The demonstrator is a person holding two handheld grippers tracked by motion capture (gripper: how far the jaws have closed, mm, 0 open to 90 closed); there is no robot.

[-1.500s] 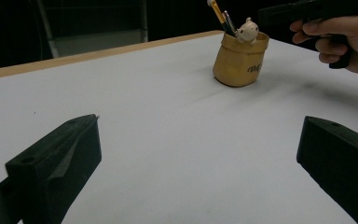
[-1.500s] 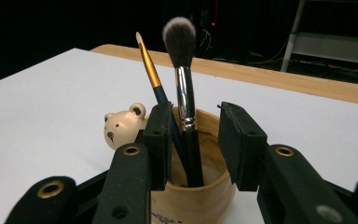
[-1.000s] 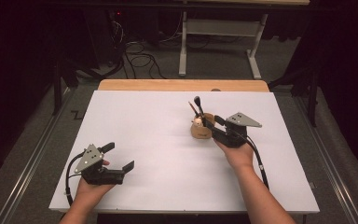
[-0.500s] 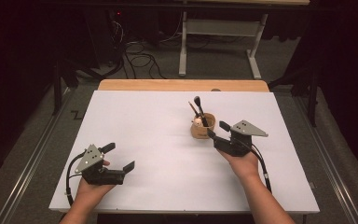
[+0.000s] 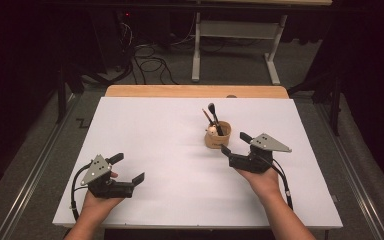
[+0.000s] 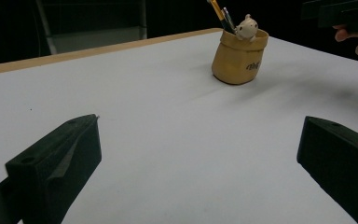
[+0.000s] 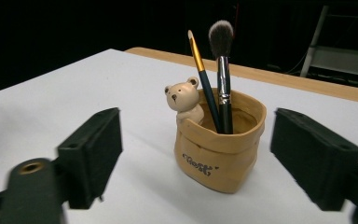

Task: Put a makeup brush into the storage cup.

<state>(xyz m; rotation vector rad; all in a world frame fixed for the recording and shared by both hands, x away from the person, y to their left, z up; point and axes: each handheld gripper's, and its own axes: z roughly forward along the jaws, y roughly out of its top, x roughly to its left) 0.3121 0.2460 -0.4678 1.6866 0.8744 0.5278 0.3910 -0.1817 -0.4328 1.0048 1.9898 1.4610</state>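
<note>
Tan holder (image 5: 217,135) with two brushes (image 7: 223,74) upright, centre-right of high view, on white table (image 5: 170,135). Right gripper (image 5: 232,144) just below-right of it, jaws just opening, apart from holder. Left gripper (image 5: 128,168) lower left, jaws wide, empty.

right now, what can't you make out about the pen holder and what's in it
- Brush and pencil lower ends: right gripper view, hidden by the pen holder wall.
- Holder's lettering: high view, too small; left gripper view, blurred.
- Brush head: left gripper view, cut off by the top edge.
- Holder's far side: hidden by its own body.
</note>
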